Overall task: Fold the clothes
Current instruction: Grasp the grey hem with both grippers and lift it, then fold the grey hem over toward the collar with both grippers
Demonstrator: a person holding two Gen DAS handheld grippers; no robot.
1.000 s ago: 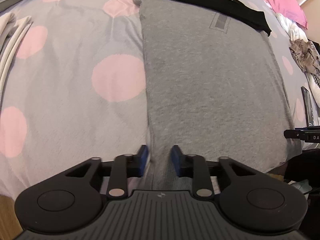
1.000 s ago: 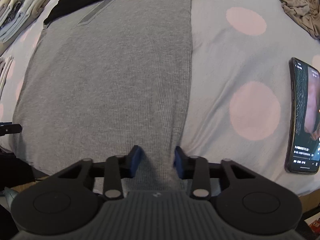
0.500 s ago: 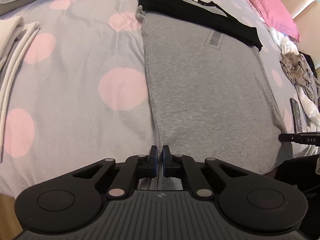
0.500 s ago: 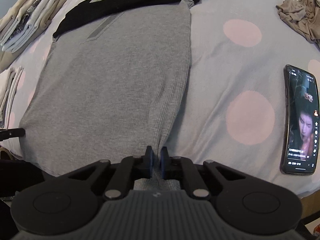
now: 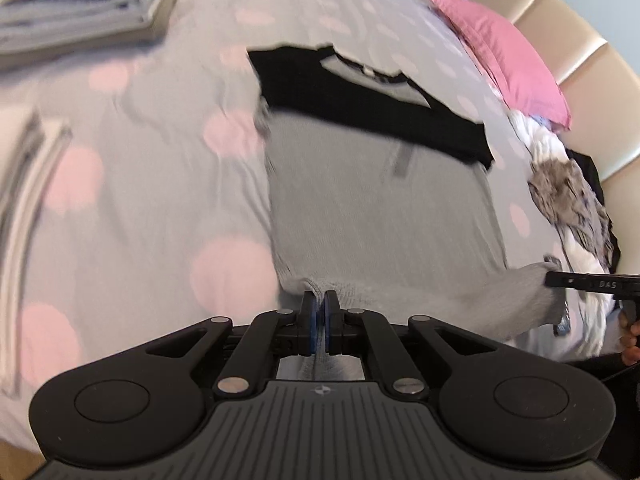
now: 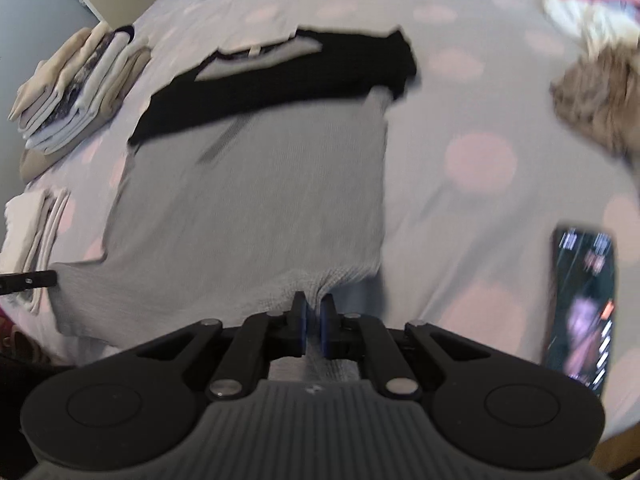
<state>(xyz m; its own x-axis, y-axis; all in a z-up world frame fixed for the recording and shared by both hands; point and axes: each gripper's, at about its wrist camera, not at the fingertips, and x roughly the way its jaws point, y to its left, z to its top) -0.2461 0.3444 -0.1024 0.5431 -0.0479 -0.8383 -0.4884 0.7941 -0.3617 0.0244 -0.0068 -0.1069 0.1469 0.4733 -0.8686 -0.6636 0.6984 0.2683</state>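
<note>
A grey T-shirt with black shoulders and sleeves (image 5: 380,200) lies on the polka-dot bedspread, collar far, hem near. My left gripper (image 5: 319,312) is shut on the hem's left corner, lifted off the bed. My right gripper (image 6: 313,312) is shut on the hem's right corner of the same shirt (image 6: 260,200), also lifted. The hem stretches between them; the right gripper's tip shows at the left wrist view's right edge (image 5: 576,282).
Stacks of folded clothes (image 6: 76,92) sit at the far left, with a smaller folded pile (image 6: 32,232) nearer. A phone (image 6: 580,304) lies at the right. A crumpled brown garment (image 6: 592,96) and a pink pillow (image 5: 504,52) lie at the far right.
Both grippers closed on the hem corners, then lifted them and moved up and forward over the shirt; the near hem has come off the bed.
</note>
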